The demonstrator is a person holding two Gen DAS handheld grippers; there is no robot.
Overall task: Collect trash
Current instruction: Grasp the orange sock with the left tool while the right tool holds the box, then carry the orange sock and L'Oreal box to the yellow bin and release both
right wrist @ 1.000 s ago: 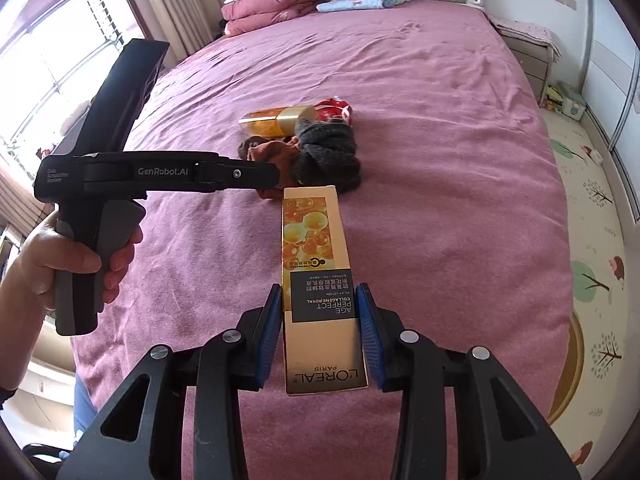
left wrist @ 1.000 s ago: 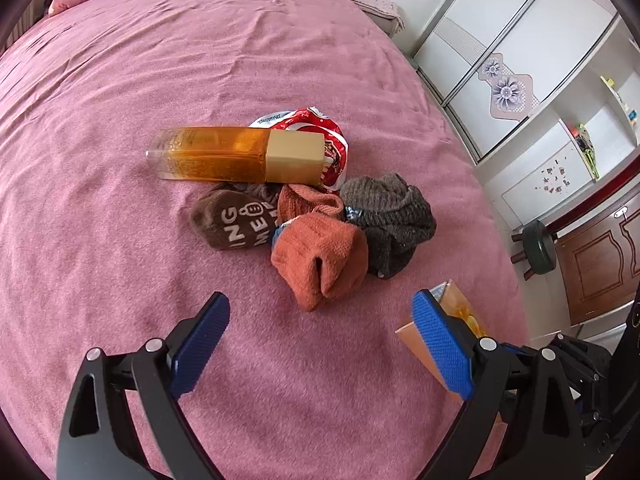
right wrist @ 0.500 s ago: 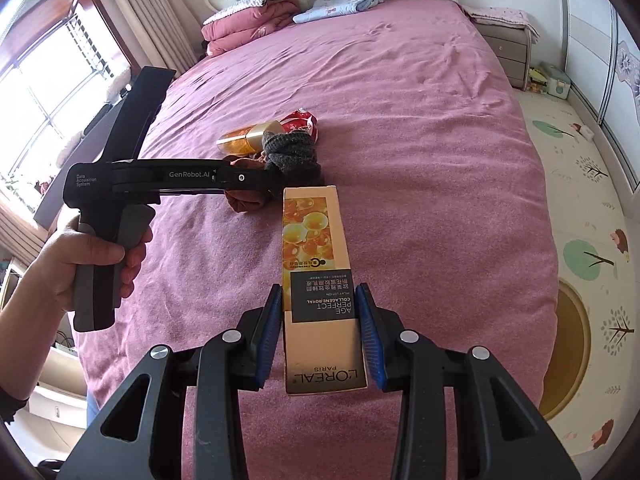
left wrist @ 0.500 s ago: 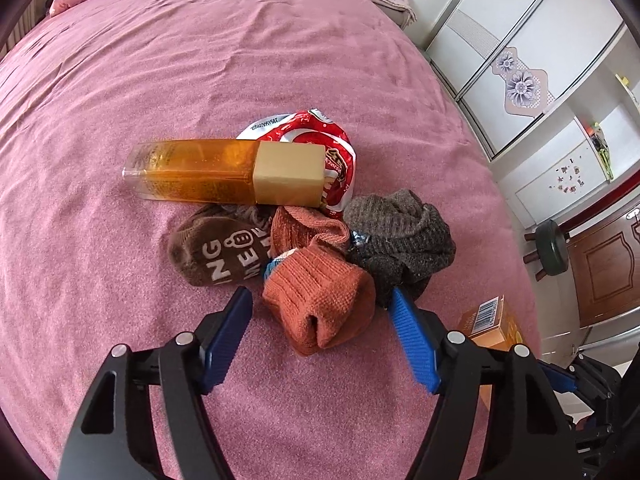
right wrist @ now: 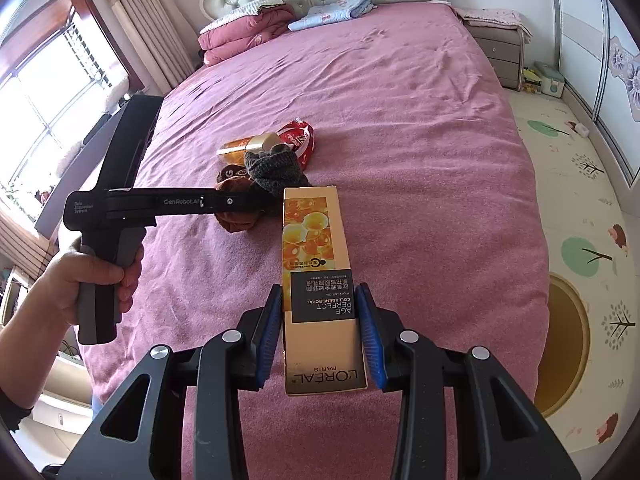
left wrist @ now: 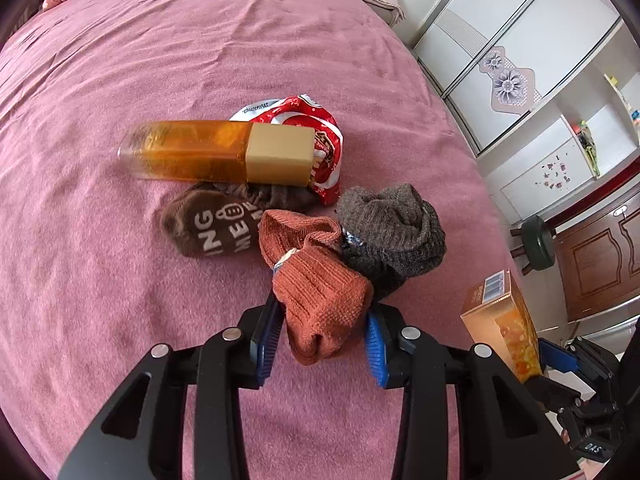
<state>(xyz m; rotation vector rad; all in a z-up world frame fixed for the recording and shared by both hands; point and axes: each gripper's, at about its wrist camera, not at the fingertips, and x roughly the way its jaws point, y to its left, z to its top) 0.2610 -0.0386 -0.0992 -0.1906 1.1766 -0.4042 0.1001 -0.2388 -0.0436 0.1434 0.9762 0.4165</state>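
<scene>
The left gripper (left wrist: 323, 340) is closed on the orange sock (left wrist: 320, 304). Its jaws have just been closing, and both blue pads (left wrist: 267, 332) now press the sock's near end from either side. The sock lies on the pink bedspread (left wrist: 200, 40), in a small heap of items near the foot of the bed.

Heap layout, left wrist view:
- A brown sock (left wrist: 212, 228) with white lettering lies just left of the orange sock, touching it.
- A grey sock (left wrist: 396, 232), bunched up, lies just right of it, touching it.
- An amber bottle (left wrist: 192, 152) with a gold cap lies on its side behind the socks.
- A red wrapper (left wrist: 320, 128) lies under and behind the bottle's cap end.

The right gripper (right wrist: 320, 332) is clamped on a gold carton (right wrist: 316, 272). Both pads grip the carton's long sides near its lower end, and the carton points forward, clear of the bedspread. In the left wrist view the carton appears at the right, apart from the heap.

In the right wrist view, a hand (right wrist: 92, 276) grips the left gripper's handle.
</scene>
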